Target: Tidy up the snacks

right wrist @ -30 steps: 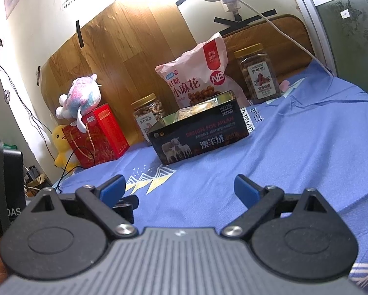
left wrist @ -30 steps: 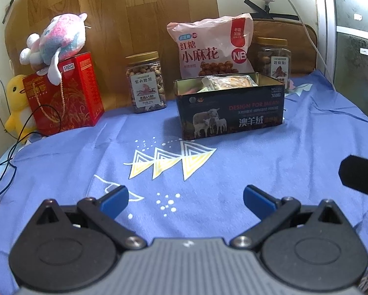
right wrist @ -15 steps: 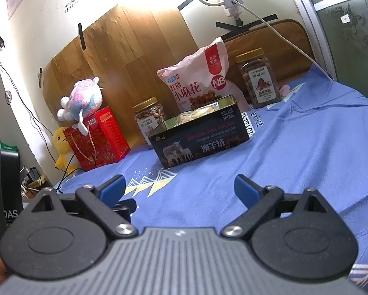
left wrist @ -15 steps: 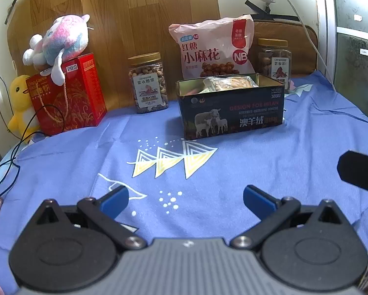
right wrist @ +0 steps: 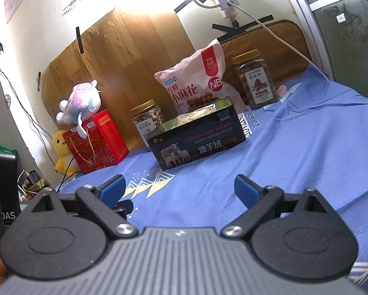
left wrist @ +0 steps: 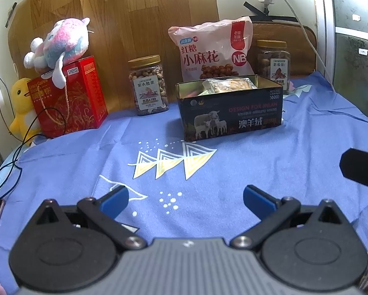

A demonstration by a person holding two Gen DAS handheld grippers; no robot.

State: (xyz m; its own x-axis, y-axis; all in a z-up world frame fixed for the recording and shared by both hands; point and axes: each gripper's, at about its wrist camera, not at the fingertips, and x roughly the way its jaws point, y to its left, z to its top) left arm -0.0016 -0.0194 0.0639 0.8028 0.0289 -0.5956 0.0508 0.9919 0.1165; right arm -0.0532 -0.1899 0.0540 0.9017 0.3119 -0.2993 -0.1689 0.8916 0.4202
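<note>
- Blue-padded jaws of the left gripper [left wrist: 185, 200] stand wide apart with nothing between them, low over the blue cloth [left wrist: 233, 172].
- Blue pads of the right gripper [right wrist: 180, 189] are likewise spread and empty, above the same cloth.
- Beyond both, well apart from them, the dark tin box [left wrist: 229, 109] sits open on the cloth with wrapped snacks [left wrist: 229, 86] inside.
- Just behind the tin leans the pink snack bag [left wrist: 212, 50], with one nut jar [left wrist: 148, 86] to its left and another nut jar [left wrist: 273, 62] to its right.
- Far left stands a red gift box [left wrist: 69, 98] with a plush toy [left wrist: 61, 45] on top and a yellow duck [left wrist: 20, 104] beside it.
</note>
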